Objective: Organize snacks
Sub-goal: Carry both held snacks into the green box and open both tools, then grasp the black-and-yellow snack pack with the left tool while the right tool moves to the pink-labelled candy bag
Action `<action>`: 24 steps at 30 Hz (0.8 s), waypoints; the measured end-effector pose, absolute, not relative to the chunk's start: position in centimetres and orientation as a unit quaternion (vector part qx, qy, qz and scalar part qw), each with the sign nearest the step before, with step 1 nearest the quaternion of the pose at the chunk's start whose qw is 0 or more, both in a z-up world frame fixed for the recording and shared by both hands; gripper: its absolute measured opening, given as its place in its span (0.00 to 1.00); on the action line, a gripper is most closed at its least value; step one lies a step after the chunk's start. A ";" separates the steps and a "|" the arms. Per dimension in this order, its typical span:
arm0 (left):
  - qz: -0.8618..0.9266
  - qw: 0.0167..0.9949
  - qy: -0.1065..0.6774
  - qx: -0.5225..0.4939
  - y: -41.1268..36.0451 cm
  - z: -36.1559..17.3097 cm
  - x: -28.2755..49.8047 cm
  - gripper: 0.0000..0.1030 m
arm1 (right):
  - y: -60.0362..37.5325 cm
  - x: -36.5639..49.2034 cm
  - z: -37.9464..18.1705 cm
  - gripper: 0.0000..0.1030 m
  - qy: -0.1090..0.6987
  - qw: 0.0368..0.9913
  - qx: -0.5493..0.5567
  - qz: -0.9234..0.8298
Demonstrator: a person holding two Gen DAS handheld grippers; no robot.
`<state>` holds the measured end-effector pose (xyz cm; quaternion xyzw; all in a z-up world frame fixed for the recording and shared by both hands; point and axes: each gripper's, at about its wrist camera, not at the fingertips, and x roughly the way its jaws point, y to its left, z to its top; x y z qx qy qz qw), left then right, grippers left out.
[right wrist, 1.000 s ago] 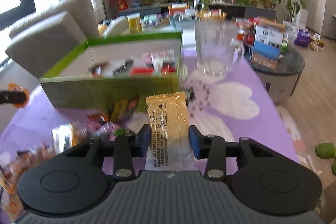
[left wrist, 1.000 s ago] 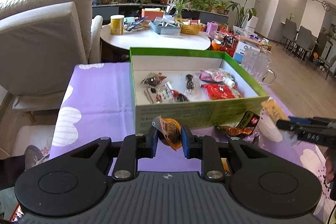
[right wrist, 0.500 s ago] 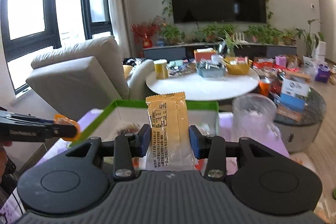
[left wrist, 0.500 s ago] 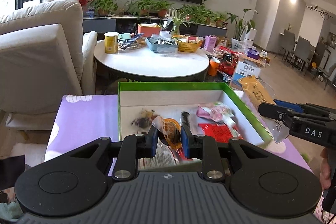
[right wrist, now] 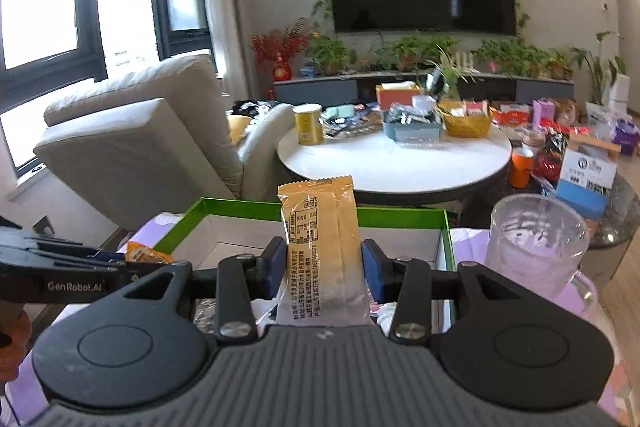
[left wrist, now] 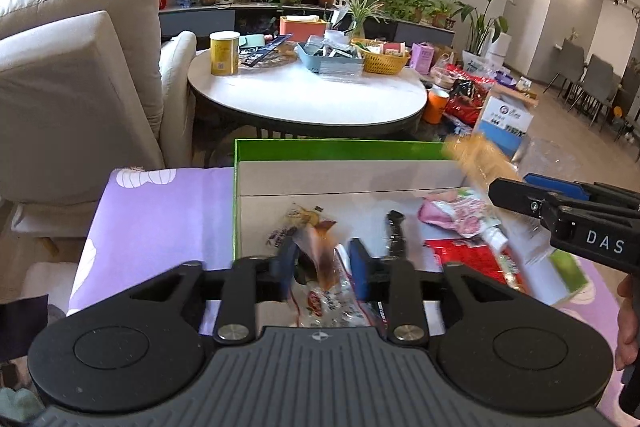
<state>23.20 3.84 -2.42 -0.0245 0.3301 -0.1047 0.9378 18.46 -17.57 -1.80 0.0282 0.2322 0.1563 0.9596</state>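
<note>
A green-rimmed cardboard box [left wrist: 340, 147] holds several snack packets on the purple cloth. My left gripper [left wrist: 322, 265] hangs over the box's near left part with its jaws spread; the small orange packet [left wrist: 320, 251] is blurred between them, seemingly loose. My right gripper [right wrist: 324, 267] is shut on a tall yellow snack packet [right wrist: 320, 231] held upright over the box's near right side [right wrist: 444, 227]. In the left wrist view the right gripper [left wrist: 496, 189] and its yellow packet [left wrist: 476, 159] show at the right.
A clear glass mug [right wrist: 536, 247] stands right of the box. A round white table [left wrist: 308, 95] with a yellow can and baskets is behind. A beige armchair [left wrist: 72, 87] stands at the left. Boxes and bags crowd the low table at the right [right wrist: 584, 171].
Both grippers moved forward over the box. The left jaws have widened and the orange packet is slipping down. The right gripper still holds the yellow packet.
</note>
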 end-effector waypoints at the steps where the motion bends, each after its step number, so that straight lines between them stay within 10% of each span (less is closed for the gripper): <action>1: -0.103 0.939 0.326 -0.020 3.8 -2.5 23.2 0.35 | -17.5 18.6 -2.0 0.50 0.238 0.959 0.030 0.154; 24: -0.278 0.909 0.304 0.070 -4.1 -1.1 13.6 0.40 | -23.3 10.5 -1.3 0.50 0.198 0.975 0.046 0.093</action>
